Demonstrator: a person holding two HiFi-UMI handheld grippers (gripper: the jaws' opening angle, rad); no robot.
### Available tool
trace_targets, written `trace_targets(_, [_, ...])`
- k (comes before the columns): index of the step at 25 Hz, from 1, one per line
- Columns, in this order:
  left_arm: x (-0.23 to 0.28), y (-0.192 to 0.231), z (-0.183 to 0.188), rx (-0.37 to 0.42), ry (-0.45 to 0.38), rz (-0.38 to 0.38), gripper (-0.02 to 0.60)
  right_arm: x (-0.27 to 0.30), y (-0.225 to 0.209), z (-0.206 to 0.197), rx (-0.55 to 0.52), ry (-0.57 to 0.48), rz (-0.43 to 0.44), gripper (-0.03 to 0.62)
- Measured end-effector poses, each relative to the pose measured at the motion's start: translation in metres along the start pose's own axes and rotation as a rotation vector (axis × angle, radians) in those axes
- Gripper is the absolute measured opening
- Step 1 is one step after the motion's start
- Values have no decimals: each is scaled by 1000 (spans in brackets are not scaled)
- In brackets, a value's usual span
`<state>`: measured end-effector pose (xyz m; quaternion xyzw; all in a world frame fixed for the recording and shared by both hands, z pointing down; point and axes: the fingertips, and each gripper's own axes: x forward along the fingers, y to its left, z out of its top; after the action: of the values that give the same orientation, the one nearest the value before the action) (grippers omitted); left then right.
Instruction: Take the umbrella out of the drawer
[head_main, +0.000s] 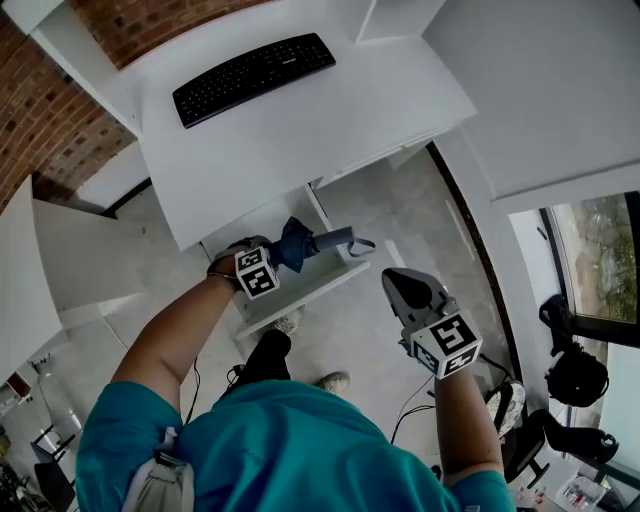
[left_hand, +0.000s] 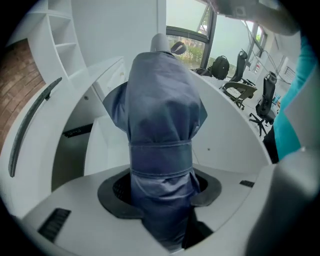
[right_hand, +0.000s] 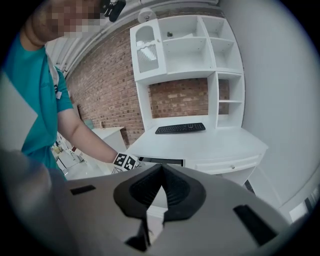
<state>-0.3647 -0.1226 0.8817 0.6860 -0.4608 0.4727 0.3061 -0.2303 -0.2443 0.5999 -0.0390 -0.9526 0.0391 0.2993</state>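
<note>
I'm looking down on a white corner desk (head_main: 300, 130), smooth and matte. A flat black keyboard (head_main: 253, 77) lies on it, and a red brick wall (head_main: 40, 110) stands behind. The right gripper view shows boxy white shelves (right_hand: 185, 45) rising off the back of the desk. Under the desk's front edge a white drawer (head_main: 300, 292) stands pulled out over a pale grey tiled floor (head_main: 390, 215). The left gripper view shows a window (left_hand: 187, 47) and black office chairs (left_hand: 240, 85) farther off.

My left hand-held gripper (head_main: 272, 258) is clamped on the umbrella (head_main: 305, 243), its dark ribbed pads pressing the bunched cloth from both sides. The umbrella is folded and lies over the open drawer, its handle (head_main: 340, 238) pointing toward the picture's right. From above I can't tell how far it stands clear of the drawer.

My right hand-held gripper (head_main: 400, 285) hangs over the floor, well apart from the drawer. Its jaws meet at the tips with nothing between them.

The umbrella's canopy is slate-blue fabric, soft and creased, cinched by a flat strap (left_hand: 161, 157) of the same cloth. The handle is a short grey cylinder.
</note>
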Motion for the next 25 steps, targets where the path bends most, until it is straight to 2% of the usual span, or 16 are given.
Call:
trace_targets(4, [-31,-2,32,-15,-61,-6,232,-38,-6,8,30,-48,-62,21])
trace_targets(7, [-58,-2,71,-25,-127,-12,232,-74,-15,10,70,-93,-126,21])
trace_targets(12, [-107,-16,150,30,-232,-5,232,-151,-32,7,158,-181,-241,21])
trace_targets(17, [-149,-49,236,113,-355,-17,232,-237,-44,-4,193,-245,-368,21])
trace_targets(25, [-216,-134,358,219,-523,-107,232,-383,-43,-22,241,-337,-597,21])
